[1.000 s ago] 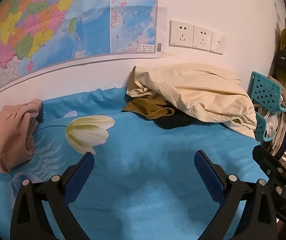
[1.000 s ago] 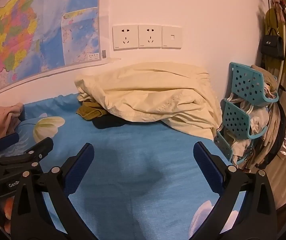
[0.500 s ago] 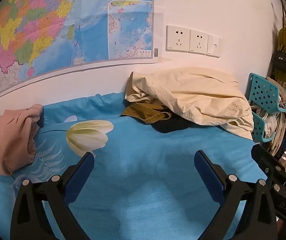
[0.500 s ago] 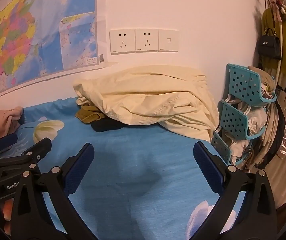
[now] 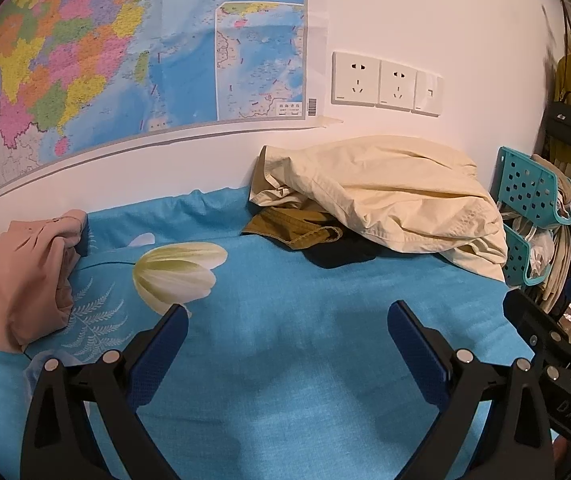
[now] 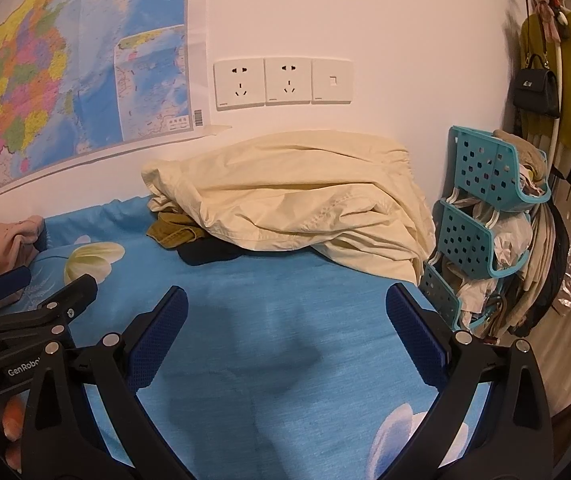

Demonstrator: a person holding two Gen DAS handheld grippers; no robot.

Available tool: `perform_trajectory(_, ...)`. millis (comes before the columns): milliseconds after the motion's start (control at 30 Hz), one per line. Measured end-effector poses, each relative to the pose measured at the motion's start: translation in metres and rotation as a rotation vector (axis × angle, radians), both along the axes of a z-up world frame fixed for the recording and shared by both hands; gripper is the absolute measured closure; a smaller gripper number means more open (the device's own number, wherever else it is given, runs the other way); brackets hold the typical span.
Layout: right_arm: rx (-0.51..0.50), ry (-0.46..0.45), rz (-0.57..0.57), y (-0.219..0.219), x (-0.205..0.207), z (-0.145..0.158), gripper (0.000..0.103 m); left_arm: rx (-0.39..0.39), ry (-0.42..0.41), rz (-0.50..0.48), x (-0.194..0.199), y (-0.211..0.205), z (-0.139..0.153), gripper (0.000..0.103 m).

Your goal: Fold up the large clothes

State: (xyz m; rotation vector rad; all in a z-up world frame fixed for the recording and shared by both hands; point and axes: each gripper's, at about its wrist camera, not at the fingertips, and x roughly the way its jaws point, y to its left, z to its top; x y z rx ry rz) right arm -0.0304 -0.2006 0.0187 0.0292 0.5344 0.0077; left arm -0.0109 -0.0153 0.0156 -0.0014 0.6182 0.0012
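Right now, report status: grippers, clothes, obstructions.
Left gripper and right gripper open, empty, above blue bedsheet. Cream garment heaped at wall, untouched. Nothing between.

Left claw [image 5: 287, 336] held wide open, blue pads apart, nothing btwn them, pointing fwd and level. Right claw [image 6: 285, 330] same: spread wide, empty, just beside the left. Something orange at the lower left edge of the right wrist view, possibly a fingertip; too blurred to tell.

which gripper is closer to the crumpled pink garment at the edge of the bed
Left. The left gripper hovers open just right of the crumpled pink garment. The right gripper, also open, sits farther right, with the left gripper between it and the garment.
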Motion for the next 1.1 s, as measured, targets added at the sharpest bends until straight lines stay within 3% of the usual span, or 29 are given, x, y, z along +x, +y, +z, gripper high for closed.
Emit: perform_trajectory(1100, -0.027, -0.013, 0.023, 0.002, 0.01, 0.003, 0.005, -0.014, 0.01, 0.004, 0.008, -0.001, 0.001, 0.006)
